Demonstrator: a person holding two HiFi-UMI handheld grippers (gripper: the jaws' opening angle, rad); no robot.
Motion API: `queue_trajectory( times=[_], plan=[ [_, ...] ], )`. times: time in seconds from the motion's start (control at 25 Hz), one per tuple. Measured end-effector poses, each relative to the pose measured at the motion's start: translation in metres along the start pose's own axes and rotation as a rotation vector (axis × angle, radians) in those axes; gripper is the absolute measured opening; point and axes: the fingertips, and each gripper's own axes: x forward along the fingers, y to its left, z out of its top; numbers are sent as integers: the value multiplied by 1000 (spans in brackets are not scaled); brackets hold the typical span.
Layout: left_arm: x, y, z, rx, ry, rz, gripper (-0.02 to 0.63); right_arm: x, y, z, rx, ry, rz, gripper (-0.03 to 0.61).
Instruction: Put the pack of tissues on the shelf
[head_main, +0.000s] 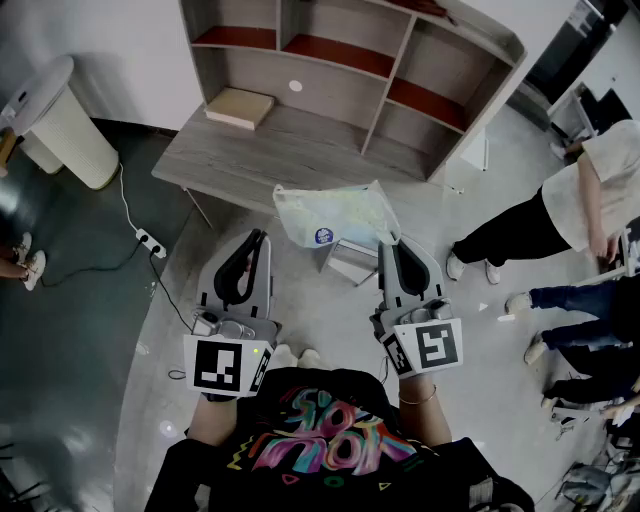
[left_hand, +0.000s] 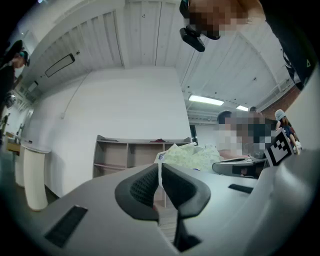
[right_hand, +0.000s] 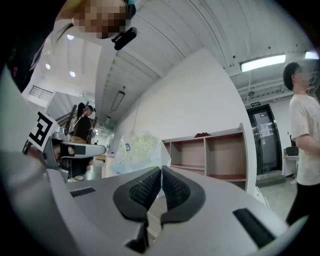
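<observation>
Both grippers clench the wrapper of the pack of tissues (head_main: 335, 213): the left gripper (head_main: 262, 236) pinches its left edge, the right gripper (head_main: 388, 244) its right corner. The pack hangs over the grey floor (head_main: 90, 300), just off the front edge of the shelf (head_main: 330, 140). It is pale green in clear film, with a round blue label (head_main: 323, 236). The shelf is grey wood with reddish boards and stands against a white wall.

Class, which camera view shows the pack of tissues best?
The head view: the whole pack of tissues is seen from above, before the shelf. The left gripper view and right gripper view each show only part of it beyond their shut jaws.
</observation>
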Motion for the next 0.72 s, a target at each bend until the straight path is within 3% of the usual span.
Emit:
queue_trajectory(
  times=[0.72],
  plan=[
    [-18,-15,-10,13,10,66,38,-20,-10,-12,43,-6,31,17]
  ],
)
